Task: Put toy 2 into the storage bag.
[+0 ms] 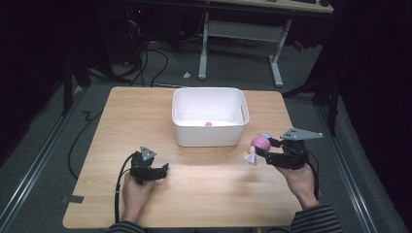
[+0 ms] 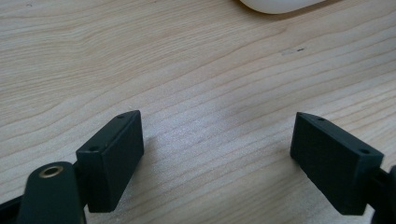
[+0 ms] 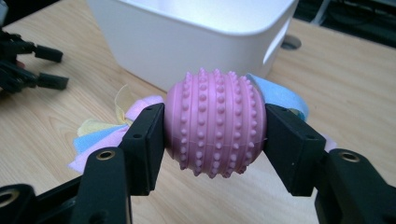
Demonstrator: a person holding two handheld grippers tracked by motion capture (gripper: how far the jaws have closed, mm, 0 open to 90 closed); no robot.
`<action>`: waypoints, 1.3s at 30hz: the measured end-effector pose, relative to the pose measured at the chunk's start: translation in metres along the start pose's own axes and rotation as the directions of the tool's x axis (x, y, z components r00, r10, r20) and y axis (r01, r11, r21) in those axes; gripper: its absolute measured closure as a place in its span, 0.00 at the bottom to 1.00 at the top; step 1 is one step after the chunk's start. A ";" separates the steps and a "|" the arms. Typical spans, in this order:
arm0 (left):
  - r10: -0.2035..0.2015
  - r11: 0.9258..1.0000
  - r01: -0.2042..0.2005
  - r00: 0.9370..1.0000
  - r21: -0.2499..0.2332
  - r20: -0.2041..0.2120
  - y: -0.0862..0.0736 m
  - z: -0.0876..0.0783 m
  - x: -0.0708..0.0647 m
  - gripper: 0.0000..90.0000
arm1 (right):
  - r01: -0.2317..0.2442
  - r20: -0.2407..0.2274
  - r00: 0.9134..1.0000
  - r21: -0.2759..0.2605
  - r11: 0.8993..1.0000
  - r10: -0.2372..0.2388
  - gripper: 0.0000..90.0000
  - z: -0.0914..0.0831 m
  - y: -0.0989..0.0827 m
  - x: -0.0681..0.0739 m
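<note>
A pink knobbly ball with pastel cloth strips hanging off both ends sits squeezed between my right gripper's two black pads. In the high view that ball hangs just above the table, right of the white bin, with my right gripper shut on it. My left gripper rests on the table at the front left, jaws wide apart. In the left gripper view its fingers frame bare wood, with my left gripper holding nothing.
The white bin stands mid-table, close behind the held ball, with a small pink object inside. The wooden table has its right edge near my right hand. Cables lie on the floor beyond, below a desk frame.
</note>
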State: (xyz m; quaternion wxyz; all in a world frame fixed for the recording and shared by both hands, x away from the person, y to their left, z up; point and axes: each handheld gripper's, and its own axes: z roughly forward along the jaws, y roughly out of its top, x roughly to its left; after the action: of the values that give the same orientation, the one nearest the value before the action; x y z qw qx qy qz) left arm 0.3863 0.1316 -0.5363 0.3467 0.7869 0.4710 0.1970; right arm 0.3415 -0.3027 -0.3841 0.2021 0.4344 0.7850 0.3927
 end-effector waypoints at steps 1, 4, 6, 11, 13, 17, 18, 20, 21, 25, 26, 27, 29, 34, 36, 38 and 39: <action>0.000 1.000 0.000 1.000 0.000 0.000 0.000 0.000 0.000 0.20 | 0.004 -0.004 1.000 -0.007 1.000 -0.004 0.46 -0.001 0.003 0.000; -0.003 1.000 0.003 1.000 0.001 -0.005 0.001 0.001 0.000 0.19 | 0.001 -0.055 0.999 -0.014 1.000 -0.001 0.46 -0.002 0.016 -0.005; -0.003 1.000 0.003 1.000 0.000 -0.003 0.001 0.001 0.000 0.19 | -0.015 -0.056 0.998 0.007 1.000 0.015 0.46 0.001 0.025 -0.011; -0.002 1.000 0.002 1.000 0.002 -0.004 0.001 0.000 0.000 0.19 | -0.039 -0.088 0.995 0.003 0.999 0.039 0.46 0.002 0.038 -0.016; -0.002 1.000 0.002 1.000 0.001 -0.005 0.000 0.000 0.000 0.19 | -0.067 -0.134 0.989 -0.014 0.998 0.064 0.46 0.003 0.041 -0.016; -0.004 1.000 0.004 1.000 0.000 -0.005 0.000 0.000 0.000 0.19 | -0.054 -0.132 0.990 -0.016 0.998 0.051 0.46 0.005 0.051 -0.011; -0.004 1.000 0.004 1.000 0.000 -0.004 0.000 0.000 0.000 0.20 | -0.047 -0.132 0.990 -0.018 0.999 0.044 0.46 0.006 0.055 -0.011; -0.004 1.000 0.004 1.000 0.000 -0.004 0.000 0.000 0.000 0.20 | -0.042 -0.125 0.991 -0.023 0.999 0.039 0.46 0.007 0.064 -0.011; -0.003 1.000 0.003 1.000 -0.001 -0.004 0.000 0.000 0.000 0.20 | -0.037 -0.123 0.992 -0.027 0.999 0.033 0.46 0.008 0.066 -0.011; -0.002 1.000 0.002 1.000 -0.001 -0.002 0.000 0.000 0.000 0.20 | -0.033 -0.124 0.992 -0.042 0.999 0.028 0.46 0.012 0.078 -0.012; -0.001 1.000 0.001 1.000 -0.001 -0.003 0.000 0.000 0.000 0.20 | -0.033 -0.131 0.991 -0.044 0.998 0.027 0.46 0.015 0.081 -0.012; -0.001 1.000 0.001 1.000 -0.001 -0.002 0.000 0.000 0.000 0.20 | -0.032 -0.134 0.991 -0.045 0.998 0.026 0.46 0.016 0.082 -0.012; -0.001 1.000 0.001 1.000 -0.001 -0.003 0.000 0.000 0.000 0.20 | -0.029 -0.133 0.991 -0.043 0.999 0.023 0.46 0.021 0.086 -0.011; -0.001 1.000 0.001 1.000 -0.001 -0.004 0.000 0.000 0.000 0.20 | -0.019 -0.130 0.991 -0.031 0.999 0.014 0.46 0.035 0.096 -0.007; -0.002 1.000 0.002 1.000 -0.001 -0.005 0.000 0.000 0.000 0.20 | -0.014 -0.132 0.991 -0.027 1.000 0.010 0.46 0.041 0.099 -0.006; -0.003 1.000 0.003 1.000 -0.001 -0.006 0.000 0.000 0.000 0.20 | -0.008 -0.131 0.991 -0.020 1.000 0.005 0.46 0.047 0.103 -0.003; -0.002 1.000 0.002 1.000 -0.001 -0.006 0.000 0.000 0.000 0.20 | -0.003 -0.131 0.991 -0.013 1.000 0.001 0.46 0.053 0.106 -0.002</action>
State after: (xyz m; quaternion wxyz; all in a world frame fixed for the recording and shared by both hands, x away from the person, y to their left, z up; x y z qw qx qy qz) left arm 0.3865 0.1315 -0.5362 0.3457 0.7857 0.4728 0.1990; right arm 0.4327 -0.2477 -0.3323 0.1529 0.4071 0.7935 0.4258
